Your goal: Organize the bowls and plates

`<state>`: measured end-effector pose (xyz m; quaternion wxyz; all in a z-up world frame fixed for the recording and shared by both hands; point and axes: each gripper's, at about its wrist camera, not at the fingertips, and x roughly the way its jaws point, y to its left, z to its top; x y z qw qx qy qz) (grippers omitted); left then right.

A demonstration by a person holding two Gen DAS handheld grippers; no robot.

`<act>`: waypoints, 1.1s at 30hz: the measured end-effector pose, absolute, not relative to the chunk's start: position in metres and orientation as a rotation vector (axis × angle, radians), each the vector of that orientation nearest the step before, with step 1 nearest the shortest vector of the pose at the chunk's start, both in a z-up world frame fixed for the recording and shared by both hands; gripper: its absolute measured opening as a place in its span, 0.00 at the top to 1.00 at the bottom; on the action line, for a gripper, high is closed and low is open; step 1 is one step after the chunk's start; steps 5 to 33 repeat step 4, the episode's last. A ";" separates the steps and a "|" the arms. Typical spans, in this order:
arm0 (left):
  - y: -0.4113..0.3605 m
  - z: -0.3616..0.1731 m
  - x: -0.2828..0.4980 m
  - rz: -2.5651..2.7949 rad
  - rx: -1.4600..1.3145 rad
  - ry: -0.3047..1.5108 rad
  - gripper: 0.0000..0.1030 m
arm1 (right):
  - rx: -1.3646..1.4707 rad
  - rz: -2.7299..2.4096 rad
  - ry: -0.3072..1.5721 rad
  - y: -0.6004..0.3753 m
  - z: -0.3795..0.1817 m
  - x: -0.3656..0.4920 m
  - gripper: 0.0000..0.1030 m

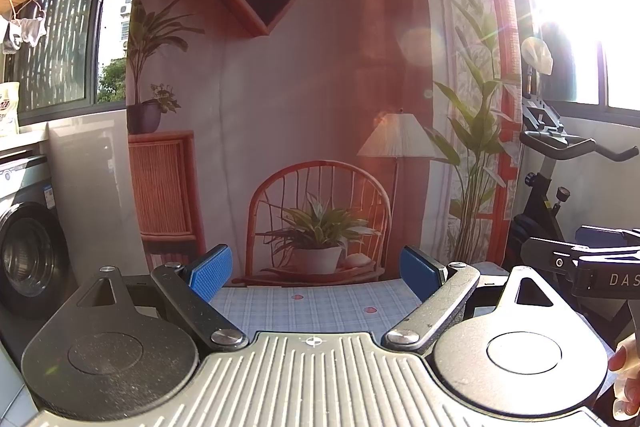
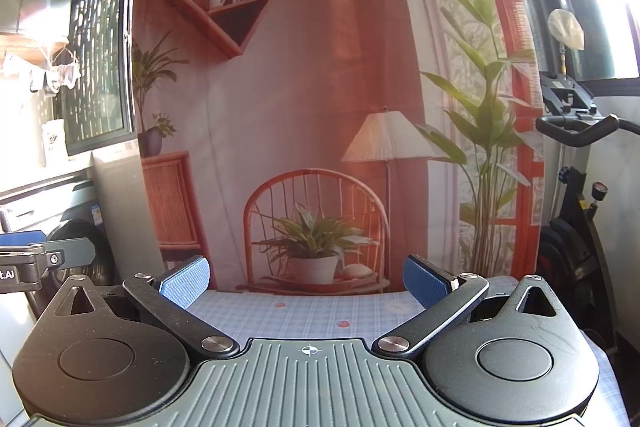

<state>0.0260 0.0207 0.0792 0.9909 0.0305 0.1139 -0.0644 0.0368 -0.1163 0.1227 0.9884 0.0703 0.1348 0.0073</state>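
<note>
A washing machine is standing at the far left. The left gripper is hovering with jaws spread wide and nothing between them over the plaid tablecloth, facing a printed backdrop. The right gripper is hanging beside it, likewise spread and holding nothing. No plates or bowls are showing in either view. An exercise bike is standing rightmost.

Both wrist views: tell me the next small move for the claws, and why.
Probably tip both claws downward to look for the dishes. The left claw and right claw are open, holding nothing, aimed level at the printed backdrop. Only the far strip of the checked tablecloth shows, and no real plate or bowl is in either view.
</note>
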 end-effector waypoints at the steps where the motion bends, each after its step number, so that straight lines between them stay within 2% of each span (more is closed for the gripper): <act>1: 0.021 0.079 0.027 -0.129 0.061 0.229 0.11 | 0.141 0.015 0.271 -0.116 0.123 0.037 0.00; 33: 0.021 0.079 0.027 -0.127 0.063 0.229 0.11 | 0.143 0.013 0.273 -0.117 0.122 0.037 0.00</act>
